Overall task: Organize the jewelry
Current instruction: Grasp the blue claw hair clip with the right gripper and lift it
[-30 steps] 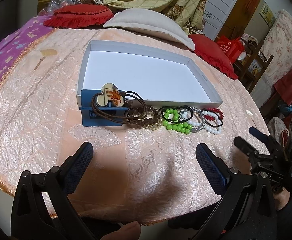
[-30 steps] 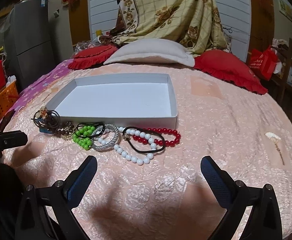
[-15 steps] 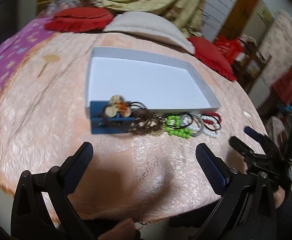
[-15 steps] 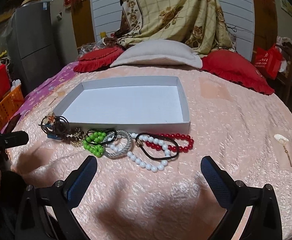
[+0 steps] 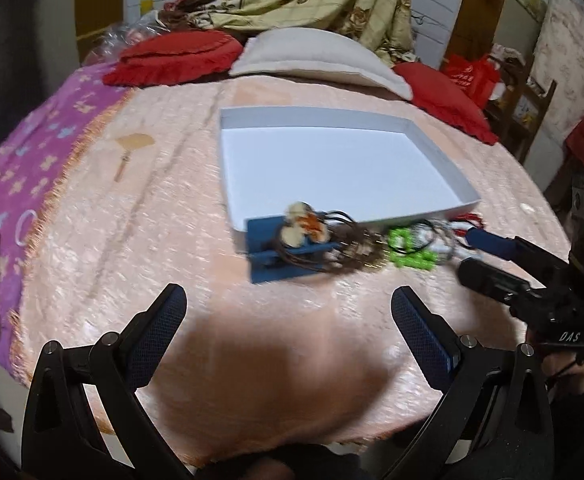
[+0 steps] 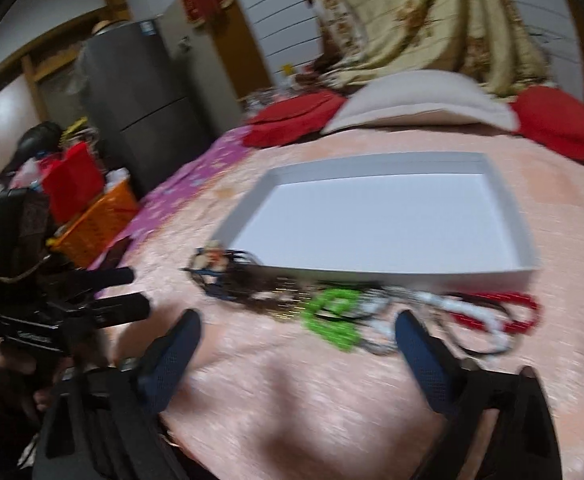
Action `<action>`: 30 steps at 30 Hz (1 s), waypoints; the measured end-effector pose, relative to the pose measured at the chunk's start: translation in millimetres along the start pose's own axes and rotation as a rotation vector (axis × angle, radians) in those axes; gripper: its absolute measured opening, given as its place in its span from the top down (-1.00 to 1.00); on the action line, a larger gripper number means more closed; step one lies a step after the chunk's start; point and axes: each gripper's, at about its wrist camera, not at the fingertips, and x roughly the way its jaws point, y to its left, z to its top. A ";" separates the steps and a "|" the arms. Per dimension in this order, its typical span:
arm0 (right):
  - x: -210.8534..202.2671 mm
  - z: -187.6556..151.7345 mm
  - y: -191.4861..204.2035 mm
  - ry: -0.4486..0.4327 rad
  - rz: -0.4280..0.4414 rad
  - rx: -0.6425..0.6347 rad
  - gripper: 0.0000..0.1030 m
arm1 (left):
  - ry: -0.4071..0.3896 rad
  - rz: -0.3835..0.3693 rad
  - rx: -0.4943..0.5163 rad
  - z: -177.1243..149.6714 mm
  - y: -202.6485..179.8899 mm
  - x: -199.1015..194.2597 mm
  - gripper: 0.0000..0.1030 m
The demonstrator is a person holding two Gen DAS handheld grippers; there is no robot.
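White tray [image 5: 431, 148] sits on the peach bedspread [image 5: 140, 216], nothing inside it, just bare white floor. Jewelry all lined up outside along its near wall, none in yet: blue card [image 5: 270, 254] w/ brown cords and a flower charm [image 5: 305, 226] on the left end, then brownish bead bracelet [image 6: 276, 300], green bead bracelet [image 6: 333, 318], silver bangle, white beads [image 6: 463, 316] w/ a black cord looped over, red bead bracelet [image 6: 515, 310] at the right end. Both views blurry. Left hand-held gripper [image 5: 288, 332] released, jaws wide apart, nothing in it, over bare bedspread short of the card. Right hand-held gripper [image 6: 297, 344] also released, empty, low over the row near the green beads; can't tell if touching. Red cushions [image 5: 172, 58] and pale pillow behind tray
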 end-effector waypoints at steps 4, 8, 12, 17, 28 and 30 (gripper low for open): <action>31.7 4.7 14.9 0.044 0.043 -0.037 -0.15 | 0.004 -0.001 -0.034 4.1 14.7 6.1 -0.99; 59.5 8.9 21.9 0.066 0.066 -0.064 0.08 | 0.010 -0.028 -0.093 2.5 25.1 7.7 -0.99; 76.3 15.0 27.7 0.061 0.093 -0.099 0.28 | 0.037 -0.005 -0.110 1.4 24.1 10.4 -0.99; 93.2 19.7 26.8 0.086 0.098 -0.094 0.38 | 0.033 -0.007 -0.134 0.3 25.8 9.5 -0.99; 111.7 21.1 15.5 0.152 0.145 -0.016 0.38 | 0.054 -0.008 -0.129 0.1 21.8 12.4 -0.99; 110.7 21.5 11.7 0.150 0.166 0.018 0.38 | 0.054 -0.007 -0.126 0.2 21.8 12.6 -0.99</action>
